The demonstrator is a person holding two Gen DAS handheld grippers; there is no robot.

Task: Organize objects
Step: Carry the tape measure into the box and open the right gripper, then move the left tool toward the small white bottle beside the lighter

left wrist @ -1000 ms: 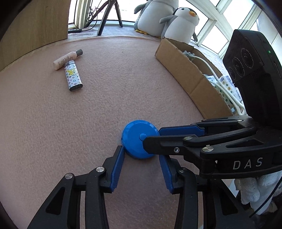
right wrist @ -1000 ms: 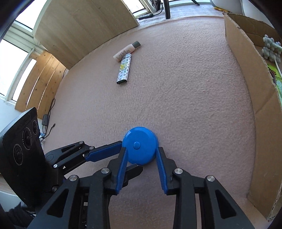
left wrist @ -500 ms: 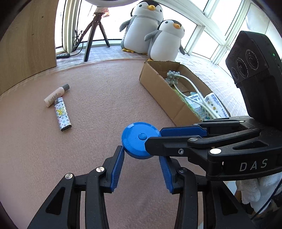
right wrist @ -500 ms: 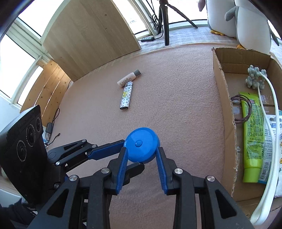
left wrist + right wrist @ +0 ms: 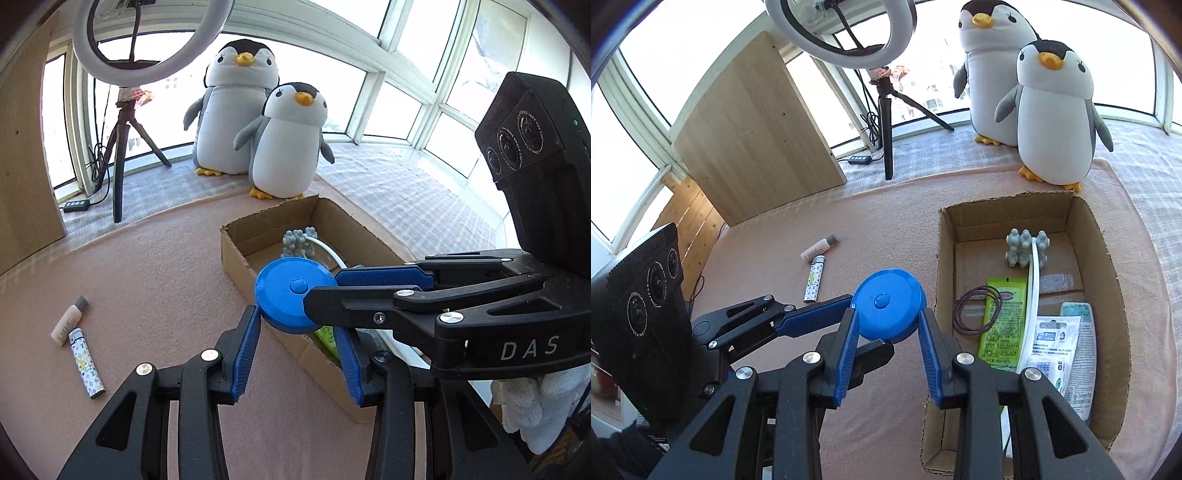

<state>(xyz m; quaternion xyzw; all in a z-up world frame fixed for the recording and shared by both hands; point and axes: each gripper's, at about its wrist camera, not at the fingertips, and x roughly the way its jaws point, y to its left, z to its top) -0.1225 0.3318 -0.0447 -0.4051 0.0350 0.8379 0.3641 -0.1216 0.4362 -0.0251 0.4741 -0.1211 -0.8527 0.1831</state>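
Note:
A round blue disc (image 5: 286, 295) (image 5: 886, 301) with a centre button hangs above the pink carpet, by the left wall of the cardboard box (image 5: 236, 254) (image 5: 945, 258). My right gripper (image 5: 886, 319) is shut on its two sides. My left gripper (image 5: 297, 321) also grips it, one blue finger on each edge. In the left wrist view the right gripper (image 5: 327, 291) comes in from the right. In the right wrist view the left gripper (image 5: 862, 328) reaches in from the left. The box holds a grey knobbed roller (image 5: 1021, 245), a green tube (image 5: 999, 325) and packets.
A patterned lighter (image 5: 86, 365) (image 5: 814, 278) and a small beige bottle (image 5: 68, 321) (image 5: 818, 249) lie on the carpet to the left. Two plush penguins (image 5: 284, 147) (image 5: 1052, 110), a ring-light tripod (image 5: 886, 122) and a wooden board (image 5: 753, 133) stand at the back.
The disc has left the carpet, lifted between both grippers. It moved up and toward the box, whose inside now shows in both views.

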